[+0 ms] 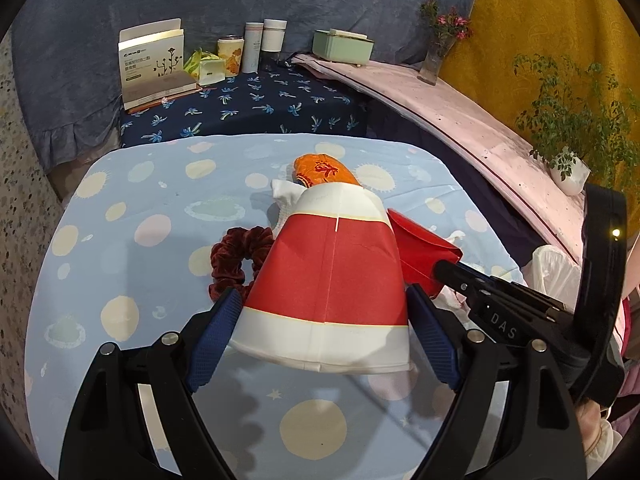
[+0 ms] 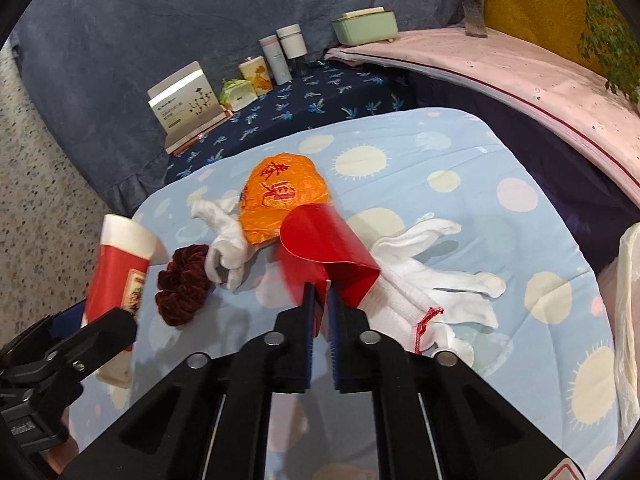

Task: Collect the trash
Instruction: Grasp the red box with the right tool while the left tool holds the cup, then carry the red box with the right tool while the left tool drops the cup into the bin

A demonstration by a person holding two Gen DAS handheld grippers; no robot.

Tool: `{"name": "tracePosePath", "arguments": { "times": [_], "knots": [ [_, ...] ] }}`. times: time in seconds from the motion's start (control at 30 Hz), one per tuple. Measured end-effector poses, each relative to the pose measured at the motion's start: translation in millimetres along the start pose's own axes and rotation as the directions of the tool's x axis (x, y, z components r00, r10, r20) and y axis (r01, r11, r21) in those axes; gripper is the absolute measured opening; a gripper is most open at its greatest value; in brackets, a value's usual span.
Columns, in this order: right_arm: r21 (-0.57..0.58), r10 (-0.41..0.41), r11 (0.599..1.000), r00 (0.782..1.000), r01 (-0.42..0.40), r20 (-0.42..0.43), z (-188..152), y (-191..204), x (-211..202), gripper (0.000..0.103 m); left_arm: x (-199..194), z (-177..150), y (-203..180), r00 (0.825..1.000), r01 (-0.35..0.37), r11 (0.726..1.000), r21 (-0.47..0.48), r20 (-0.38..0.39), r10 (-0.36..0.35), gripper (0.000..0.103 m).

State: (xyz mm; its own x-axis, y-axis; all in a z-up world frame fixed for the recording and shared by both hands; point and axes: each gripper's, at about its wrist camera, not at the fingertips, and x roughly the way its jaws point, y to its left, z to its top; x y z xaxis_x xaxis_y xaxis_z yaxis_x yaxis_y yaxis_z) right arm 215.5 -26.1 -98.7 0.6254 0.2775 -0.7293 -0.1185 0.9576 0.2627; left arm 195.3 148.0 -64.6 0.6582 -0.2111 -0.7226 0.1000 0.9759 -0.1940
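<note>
Left wrist view: left gripper pinches flattened paper cup above bedsheet centre, right gripper pinches red card; both look light, crushable, best held by edges.

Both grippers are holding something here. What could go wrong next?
The left gripper squeezes the red-and-white paper cup only near its wide rim, so it may crumple or slip. The right gripper pinches just an edge of the red card, which may slide out. Nearby, the scrunchie and white gloves might get swept up by mistake.
</note>
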Motion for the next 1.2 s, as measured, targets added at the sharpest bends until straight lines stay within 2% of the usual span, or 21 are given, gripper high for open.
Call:
{"name": "tracePosePath", "arguments": {
  "times": [0.33, 0.63, 0.9, 1.2],
  "knots": [
    [0.012, 0.035, 0.999, 0.989, -0.037, 0.144, 9.2, -5.4, -71.7, 0.003, -19.8, 6.8, -32.3, 0.999, 0.026, 0.999, 0.041, 0.037, -0.028, 0.08],
    [0.058, 0.016, 0.998, 0.964, -0.032, 0.265, 14.2, -35.4, -144.5, 0.003, -44.8, 15.1, -92.0, 0.993, 0.073, 0.989, 0.125, 0.081, -0.083, 0.08],
    [0.11, -0.043, 0.994, 0.935, 0.004, 0.352, 6.6, -75.3, -195.4, 0.003, -59.0, 15.4, -153.4, 0.986, 0.116, 0.97, 0.212, 0.096, -0.139, 0.08],
    [0.201, -0.136, 0.978, 0.905, 0.058, 0.402, -6.5, -127.7, -236.6, 0.003, -61.8, 7.5, -224.1, 0.974, 0.177, 0.932, 0.317, 0.081, -0.213, 0.08]
  ]
}}
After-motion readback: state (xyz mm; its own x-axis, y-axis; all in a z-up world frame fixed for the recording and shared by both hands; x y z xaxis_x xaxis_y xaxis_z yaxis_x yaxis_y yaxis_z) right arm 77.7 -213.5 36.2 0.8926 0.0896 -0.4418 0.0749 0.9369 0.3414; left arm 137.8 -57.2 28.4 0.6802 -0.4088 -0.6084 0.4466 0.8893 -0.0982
